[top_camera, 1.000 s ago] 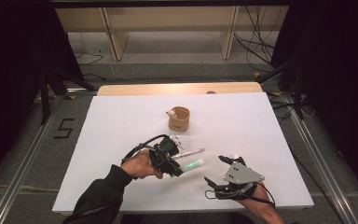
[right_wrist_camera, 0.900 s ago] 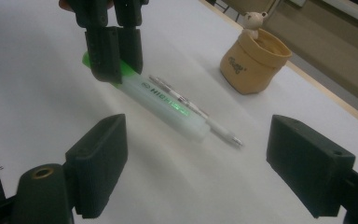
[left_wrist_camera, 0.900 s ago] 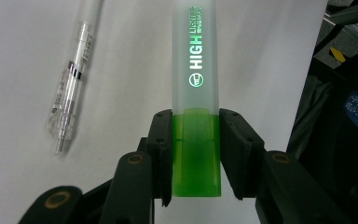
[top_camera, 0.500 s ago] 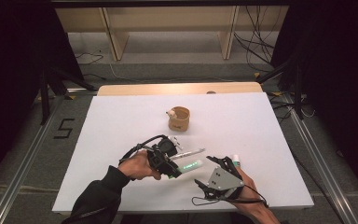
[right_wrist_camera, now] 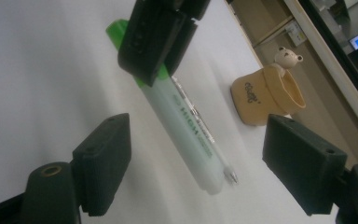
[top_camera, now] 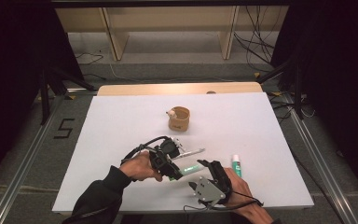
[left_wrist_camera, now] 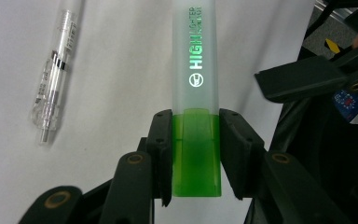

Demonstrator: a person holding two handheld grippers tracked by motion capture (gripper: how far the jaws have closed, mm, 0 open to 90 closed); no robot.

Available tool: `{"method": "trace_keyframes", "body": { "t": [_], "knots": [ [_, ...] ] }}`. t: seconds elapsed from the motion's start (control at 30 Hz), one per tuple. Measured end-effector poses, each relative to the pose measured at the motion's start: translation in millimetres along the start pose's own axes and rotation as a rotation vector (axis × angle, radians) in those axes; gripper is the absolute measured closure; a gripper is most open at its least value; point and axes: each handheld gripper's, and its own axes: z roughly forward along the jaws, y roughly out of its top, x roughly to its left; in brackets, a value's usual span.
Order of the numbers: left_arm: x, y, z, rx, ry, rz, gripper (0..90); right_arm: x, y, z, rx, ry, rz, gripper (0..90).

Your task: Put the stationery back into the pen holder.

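Observation:
My left gripper (left_wrist_camera: 196, 149) is shut on the green cap end of a highlighter (left_wrist_camera: 196, 56), whose frosted barrel points away from it. In the high view the left gripper (top_camera: 171, 169) holds the highlighter (top_camera: 189, 167) low over the white table, near the front centre. My right gripper (top_camera: 210, 171) is just right of the barrel's free end. Its jaws stand wide open on either side of the highlighter (right_wrist_camera: 186, 126), not touching it. A clear pen (left_wrist_camera: 53, 79) lies on the table beside the highlighter.
A tan cup (top_camera: 179, 119) with a small bear figure on its rim stands mid-table, beyond the grippers. A second green and white marker (top_camera: 236, 165) lies right of my right hand. The white table sheet (top_camera: 121, 121) extends left and back.
My right gripper has moved left and forward, from the front right of the table up to the highlighter's free end. The left gripper has stayed almost still, holding the highlighter.

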Motion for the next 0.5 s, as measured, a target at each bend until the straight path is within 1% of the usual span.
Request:
{"method": "trace_keyframes", "body": {
  "t": [0.03, 0.1, 0.13, 0.17, 0.2, 0.23, 0.27, 0.37, 0.4, 0.47, 0.5],
  "knots": [
    [-0.5, 0.4, -0.3, -0.001, -0.003, 0.002, 66.3, 2.4, 0.7, 1.0, 0.007, -0.005, -0.012, 25.7],
    [-2.0, 1.3, -0.7, -0.001, -0.006, 0.003, 66.3, 5.4, 2.1, 2.8, 0.016, -0.017, -0.062, 27.4],
    [-2.8, 1.7, -0.7, 0.0, -0.005, 0.004, 66.3, 7.0, 2.9, 3.5, 0.019, -0.019, -0.078, 28.3],
    [-3.4, 2.1, -0.9, 0.001, -0.006, 0.005, 66.3, 9.0, 3.8, 4.4, 0.019, -0.024, -0.078, 29.2],
    [-3.9, 2.4, -0.9, -0.002, -0.008, 0.005, 66.3, 10.2, 4.2, 4.8, 0.022, -0.02, -0.097, 30.4],
    [-4.1, 2.9, -1.2, -0.002, -0.01, 0.003, 66.3, 12.0, 4.9, 5.7, 0.02, -0.03, -0.105, 32.0],
    [-4.2, 3.1, -1.6, -0.004, -0.013, 0.002, 66.3, 12.3, 5.2, 6.6, 0.016, -0.036, -0.14, 33.4],
    [-4.6, 3.5, -2.5, -0.009, -0.023, 0.001, 66.3, 15.5, 6.9, 7.8, 0.02, -0.045, -0.177, 37.7],
    [-4.9, 3.8, -2.9, -0.009, -0.022, 0.001, 66.3, 17.4, 7.4, 8.4, 0.02, -0.058, -0.18, 39.0],
    [-5.4, 4.3, -3.4, -0.011, -0.027, -0.002, 66.3, 19.1, 8.4, 9.6, 0.025, -0.061, -0.209, 41.6],
    [-5.3, 4.5, -3.7, -0.01, -0.031, -0.001, 66.3, 21.2, 8.9, 9.9, 0.032, -0.069, -0.198, 42.8]
  ]
}}
